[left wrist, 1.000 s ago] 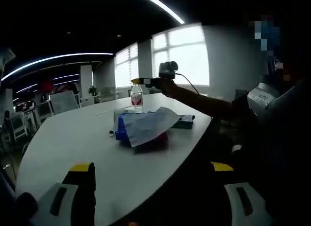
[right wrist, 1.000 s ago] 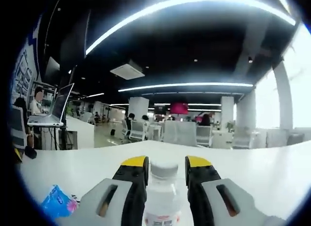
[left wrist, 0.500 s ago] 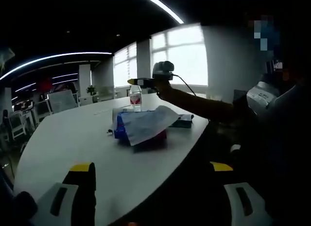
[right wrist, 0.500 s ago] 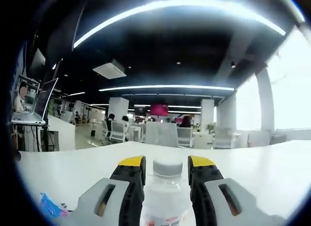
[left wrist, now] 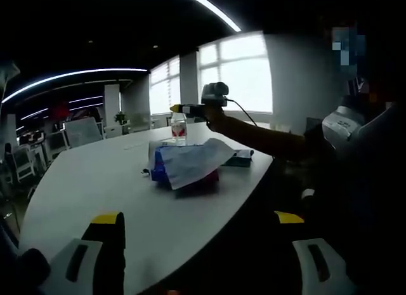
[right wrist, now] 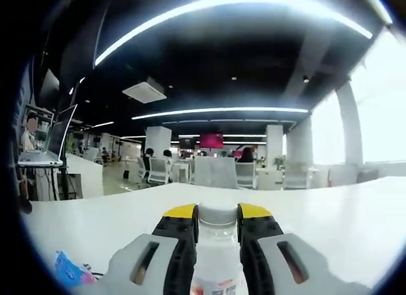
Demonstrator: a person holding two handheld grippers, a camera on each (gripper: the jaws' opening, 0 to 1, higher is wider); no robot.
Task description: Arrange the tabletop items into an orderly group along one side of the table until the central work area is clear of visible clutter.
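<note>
Jaws of the right tool [right wrist: 216, 224] clamp the clear plastic water bottle [right wrist: 216, 263] by its neck, upright at the white worktop's [left wrist: 95, 181] far side. Left tool [left wrist: 196, 228] hangs open at the near edge, before a blue-and-white packet [left wrist: 187, 165].

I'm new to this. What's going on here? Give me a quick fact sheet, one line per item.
Setting: open office, white table
Right gripper: jaws closed on the neck of a water bottle, upright
Left gripper: jaws wide apart, holding nothing, low at the table's near edge
Bottle seen from left gripper view: far side of table, red label
Pile mid-table: blue packet under a white sheet
Dark item beside the pile, unclear what it is
Small blue packet
</note>
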